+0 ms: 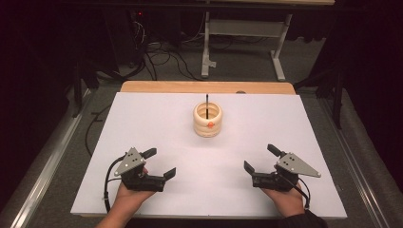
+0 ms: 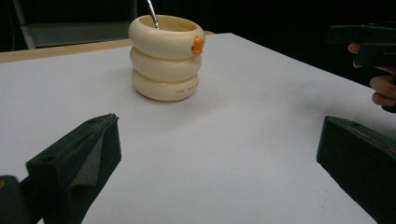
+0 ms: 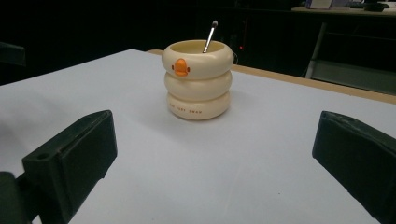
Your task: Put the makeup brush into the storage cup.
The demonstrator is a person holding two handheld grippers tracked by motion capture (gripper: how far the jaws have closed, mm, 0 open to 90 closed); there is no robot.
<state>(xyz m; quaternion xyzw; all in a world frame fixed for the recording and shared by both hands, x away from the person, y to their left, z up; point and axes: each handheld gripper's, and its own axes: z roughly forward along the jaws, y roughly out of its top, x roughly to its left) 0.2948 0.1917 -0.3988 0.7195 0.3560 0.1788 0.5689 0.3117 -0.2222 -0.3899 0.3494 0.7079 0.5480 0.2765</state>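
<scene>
Both grippers are sitting low near the front edge of the white sheet [image 1: 157, 118], one in each hand; the left gripper [image 1: 159, 164] is resting at the left side and its two black jaws are spread wide apart, holding nothing; the right gripper [image 1: 260, 159] is resting at the right side and its jaws are spread wide too, with nothing between them. Both are pointing in toward the middle; they are staying well apart from each other. The cream cup [image 1: 207, 119] is standing upright in the middle of the sheet, farther back, well away from both grippers; it is looking like three fat rings piled up, and a little orange duck beak [image 3: 180, 67] is sticking out near its top. A thin stick [image 1: 207, 105] is poking up out of the cup, leaning a bit in the gripper views. The sheet is lying on a wooden table [image 1: 204, 87].
</scene>
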